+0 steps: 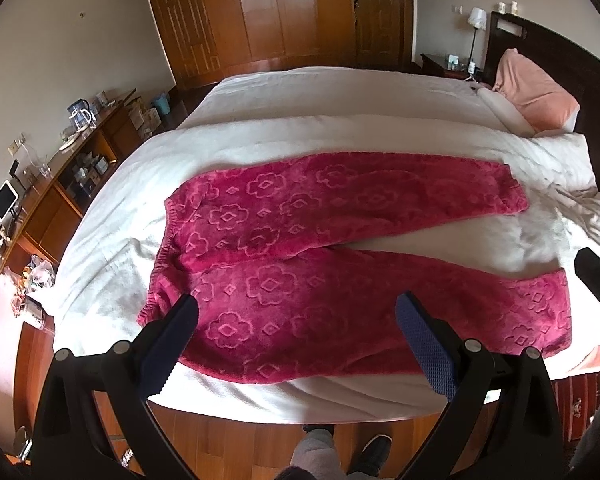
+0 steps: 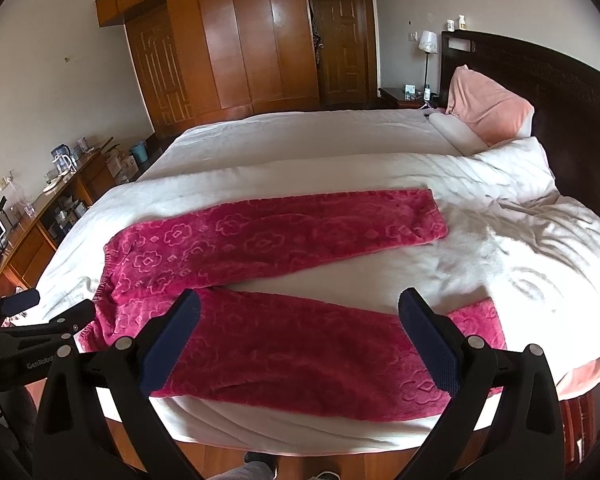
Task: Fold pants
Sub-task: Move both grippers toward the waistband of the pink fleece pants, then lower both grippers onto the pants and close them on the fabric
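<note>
On the bed (image 2: pixel 300 136) the pants (image 2: pixel 284 240) lay flat, long axis left to right, waistband left, legs splayed rightward. Left gripper (image 1: pixel 298 312) and right gripper (image 2: pixel 300 308) hovered above, jaws wide apart, holding nothing.

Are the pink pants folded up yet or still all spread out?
Spread out. The pants lie flat on the bed, both legs apart in a V, nothing doubled over. Both grippers are open and hold nothing.

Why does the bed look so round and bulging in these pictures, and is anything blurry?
Left wrist view: fisheye lens bows the bed; corners go black; pants sharp. Right wrist view: same bending, wardrobe curves, soft daylight, faint shadows on the blanket.
</note>
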`<state>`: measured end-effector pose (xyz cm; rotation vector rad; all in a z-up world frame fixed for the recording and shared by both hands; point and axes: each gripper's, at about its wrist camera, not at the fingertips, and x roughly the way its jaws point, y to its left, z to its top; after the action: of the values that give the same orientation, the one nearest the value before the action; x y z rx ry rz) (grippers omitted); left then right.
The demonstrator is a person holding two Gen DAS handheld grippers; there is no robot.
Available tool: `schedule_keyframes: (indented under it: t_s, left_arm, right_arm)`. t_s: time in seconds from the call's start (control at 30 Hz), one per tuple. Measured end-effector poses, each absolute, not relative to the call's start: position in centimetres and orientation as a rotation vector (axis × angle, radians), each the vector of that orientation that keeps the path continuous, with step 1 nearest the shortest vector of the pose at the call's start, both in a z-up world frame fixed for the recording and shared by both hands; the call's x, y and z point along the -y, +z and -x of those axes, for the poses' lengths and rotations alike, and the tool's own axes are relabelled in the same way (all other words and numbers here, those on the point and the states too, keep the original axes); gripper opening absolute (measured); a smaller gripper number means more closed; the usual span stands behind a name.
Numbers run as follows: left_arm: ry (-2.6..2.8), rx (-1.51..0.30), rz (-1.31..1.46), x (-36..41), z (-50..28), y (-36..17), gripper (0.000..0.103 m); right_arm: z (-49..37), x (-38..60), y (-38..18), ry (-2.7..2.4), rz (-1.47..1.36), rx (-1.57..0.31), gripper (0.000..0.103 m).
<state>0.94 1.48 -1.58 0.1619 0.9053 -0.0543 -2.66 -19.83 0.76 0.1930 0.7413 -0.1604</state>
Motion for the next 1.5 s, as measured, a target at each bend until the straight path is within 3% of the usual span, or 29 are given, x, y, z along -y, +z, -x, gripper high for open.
schedule_keyframes:
  t_s: [1.5]
  left_arm:
    - [-0.142, -1.074, -0.142, -5.5, -15.8, -6.9, 0.098]
  right_arm:
    - [-11.1, 19.7, -5.0, -0.191, -0.359, -0.923, 0.1]
